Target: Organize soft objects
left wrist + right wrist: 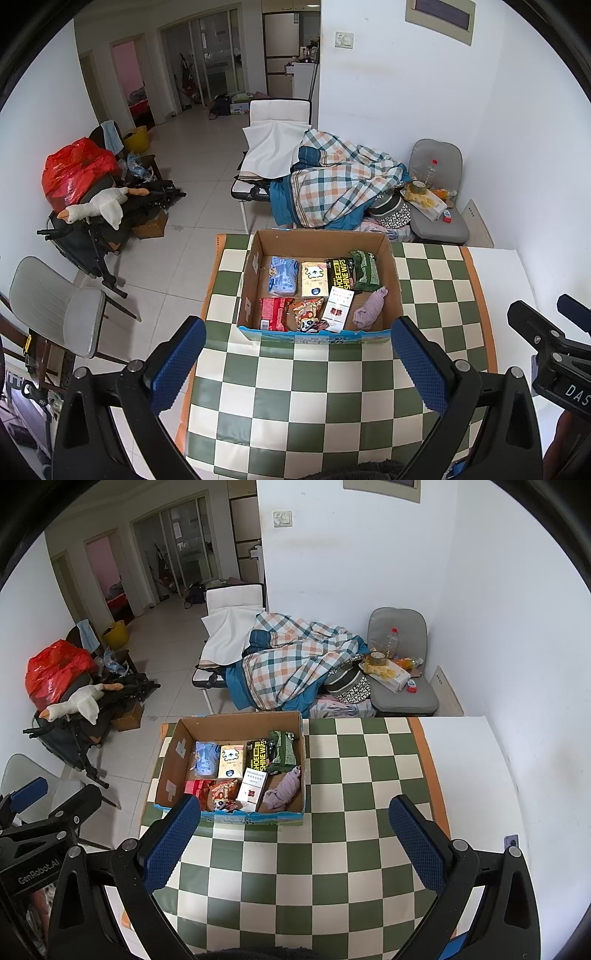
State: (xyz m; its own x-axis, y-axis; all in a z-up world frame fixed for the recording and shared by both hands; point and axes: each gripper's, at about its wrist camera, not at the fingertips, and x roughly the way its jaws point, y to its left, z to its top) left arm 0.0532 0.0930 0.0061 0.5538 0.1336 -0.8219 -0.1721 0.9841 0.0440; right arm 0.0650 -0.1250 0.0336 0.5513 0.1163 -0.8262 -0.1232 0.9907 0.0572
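The cardboard box [317,243] looks matt brown, and the lilac cloth [369,310] in it soft. The checked cover [314,398] on the surface shines slightly; the jaws carry rough blue pads [179,363].

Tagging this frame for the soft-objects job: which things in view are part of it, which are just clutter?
Job:
cardboard box
packets in it
lilac cloth
left gripper, open
right gripper, open

Clutter:
plaid blanket
toy goose
red bag
bottle
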